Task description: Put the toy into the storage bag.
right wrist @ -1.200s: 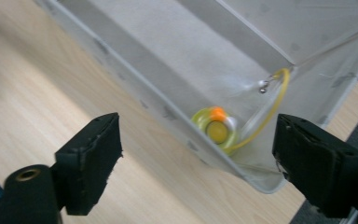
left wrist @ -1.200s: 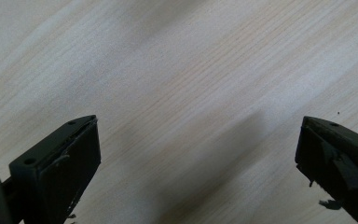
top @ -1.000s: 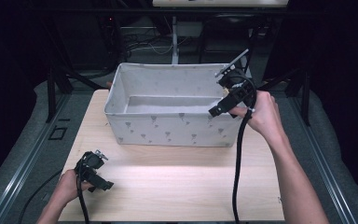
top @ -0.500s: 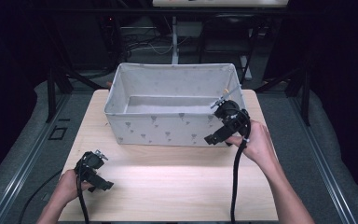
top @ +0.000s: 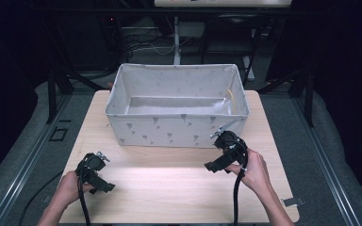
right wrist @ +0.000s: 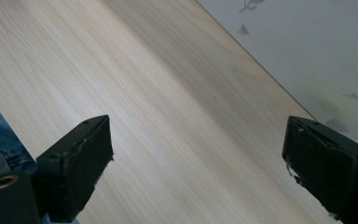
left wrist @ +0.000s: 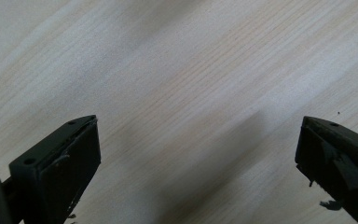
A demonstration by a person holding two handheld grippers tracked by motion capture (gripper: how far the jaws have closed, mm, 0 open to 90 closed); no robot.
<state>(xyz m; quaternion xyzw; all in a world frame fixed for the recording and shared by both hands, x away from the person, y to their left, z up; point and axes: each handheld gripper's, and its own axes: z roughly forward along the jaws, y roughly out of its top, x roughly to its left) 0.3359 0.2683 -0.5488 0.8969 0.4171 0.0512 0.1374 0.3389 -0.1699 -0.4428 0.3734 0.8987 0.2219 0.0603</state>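
A grey fabric bin (top: 169,129) with a small leaf print stands at the back middle of the wooden table (top: 169,179). Inside it, by the right wall, lies something thin and yellow (top: 229,96). My left gripper (top: 96,176) is held low over the table's front left, open, its jaws wide apart over bare wood (left wrist: 191,116). My right gripper (top: 217,165) hovers just in front of the bin's right front corner, open, nothing between its jaws. In the right gripper view the bin's wall (right wrist: 317,51) is at the upper right.
The table's front edge is near both hands. Dark frame legs and cables stand behind the table. A small metal piece (top: 292,202) lies at the table's front right corner. Blue denim (right wrist: 0,140) shows at the left of the right gripper view.
My right gripper has come back from the bin's right rim, down and toward the person, to the table in front of the bin. The left gripper has stayed put.
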